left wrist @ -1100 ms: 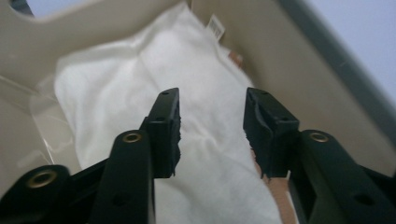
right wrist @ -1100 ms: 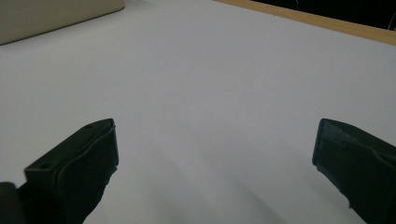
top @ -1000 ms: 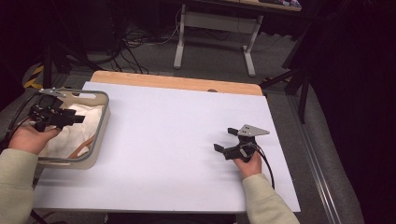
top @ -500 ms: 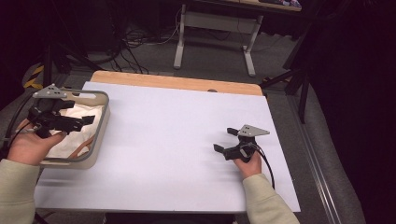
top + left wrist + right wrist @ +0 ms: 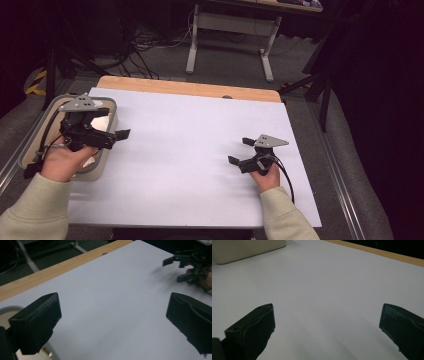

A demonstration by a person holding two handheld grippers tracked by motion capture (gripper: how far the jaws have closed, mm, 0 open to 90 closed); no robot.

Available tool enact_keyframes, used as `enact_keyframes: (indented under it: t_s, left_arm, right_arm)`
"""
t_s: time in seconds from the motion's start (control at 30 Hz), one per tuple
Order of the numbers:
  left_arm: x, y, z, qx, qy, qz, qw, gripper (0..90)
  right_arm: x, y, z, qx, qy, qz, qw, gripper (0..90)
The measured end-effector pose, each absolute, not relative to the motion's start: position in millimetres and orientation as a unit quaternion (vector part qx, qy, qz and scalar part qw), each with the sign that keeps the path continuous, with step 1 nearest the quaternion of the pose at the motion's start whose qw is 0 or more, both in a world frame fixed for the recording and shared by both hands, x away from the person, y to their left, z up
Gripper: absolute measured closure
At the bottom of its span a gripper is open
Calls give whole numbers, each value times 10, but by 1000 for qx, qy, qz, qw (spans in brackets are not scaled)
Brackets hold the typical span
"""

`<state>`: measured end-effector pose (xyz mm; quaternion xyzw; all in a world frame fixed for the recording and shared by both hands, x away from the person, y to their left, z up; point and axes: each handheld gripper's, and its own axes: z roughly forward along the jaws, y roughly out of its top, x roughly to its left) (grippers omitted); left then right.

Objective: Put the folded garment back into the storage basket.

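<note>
The left hand-held gripper point(image 5: 117, 136), jaws just opened and empty, has lifted out of the beige bin point(image 5: 111, 106) behind it, which holds cloth; the right hand-held gripper point(image 5: 239, 151) rests released on the worktop point(image 5: 190, 145).

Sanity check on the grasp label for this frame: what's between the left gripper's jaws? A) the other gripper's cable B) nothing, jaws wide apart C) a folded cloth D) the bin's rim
B: in the left gripper view the left gripper has its jaws standing wide apart with bare white table between them; the high view shows it over the near edge of the beige bin.
</note>
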<state>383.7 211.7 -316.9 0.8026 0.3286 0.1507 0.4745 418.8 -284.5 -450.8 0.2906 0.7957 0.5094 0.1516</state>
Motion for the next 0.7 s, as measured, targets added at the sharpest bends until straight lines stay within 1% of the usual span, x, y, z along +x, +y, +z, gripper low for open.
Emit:
enact_keyframes:
  t_s: [0.17, 0.3, 0.43, 0.5, 0.57, 0.7]
  left_arm:
    - [3827, 1922, -3231, 791, 314, 146, 505, 6]
    - [3854, 1789, -3321, 792, 300, 145, 512, 10]
    - [3887, 1656, -3449, 788, 294, 149, 519, 11]
    - [3911, 1597, -3521, 787, 297, 165, 515, 11]
    - [3950, 1546, -3601, 791, 289, 159, 515, 2]
    - [4010, 1497, -3784, 780, 281, 154, 538, 1]
  right_arm:
    - [4180, -2837, -4501, 286, 797, 511, 152, 8]
    - [4163, -2847, -4486, 287, 794, 515, 147, 7]
    - [4139, -2839, -4470, 281, 795, 516, 149, 7]
    - [4131, -2839, -4461, 278, 795, 517, 152, 6]
    - [4122, -2843, -4453, 278, 794, 520, 152, 4]
    - [4083, -2845, -4434, 272, 792, 526, 151, 4]
